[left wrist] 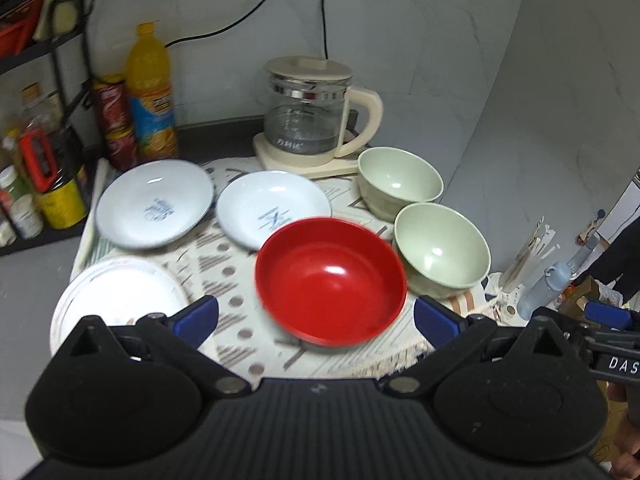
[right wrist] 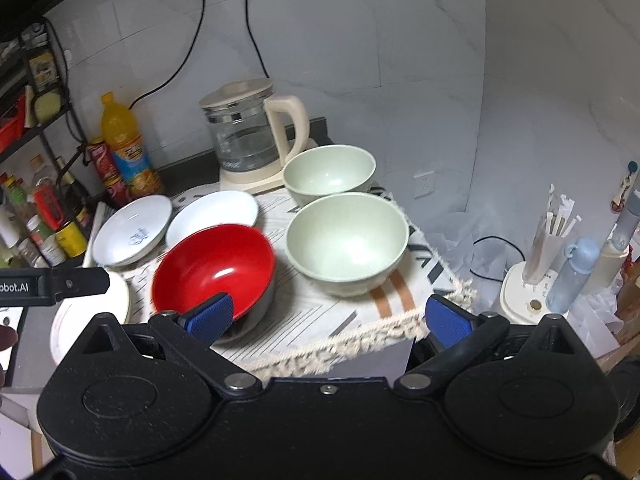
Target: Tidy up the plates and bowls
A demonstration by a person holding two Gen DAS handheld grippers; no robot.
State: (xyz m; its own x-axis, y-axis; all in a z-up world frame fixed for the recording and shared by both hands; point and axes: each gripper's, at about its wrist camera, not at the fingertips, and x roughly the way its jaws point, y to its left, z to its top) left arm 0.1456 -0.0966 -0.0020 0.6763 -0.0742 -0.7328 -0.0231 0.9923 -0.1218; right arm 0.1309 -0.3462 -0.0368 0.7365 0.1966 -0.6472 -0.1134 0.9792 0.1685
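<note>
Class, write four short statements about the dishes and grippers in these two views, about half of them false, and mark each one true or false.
1. Two green bowls, the near green bowl and the far green bowl, stand on the cloth. True.
2. The red bowl is stacked inside a green bowl. False: it sits apart, beside them.
3. The left gripper and right gripper are both open and hold nothing. True.
4. The kettle has no lid. False: a cream lid covers it.

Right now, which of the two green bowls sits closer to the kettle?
The far green bowl, right beside the kettle and its base. The other green bowl sits nearer the cloth's fringed front edge, next to the red bowl.
</note>
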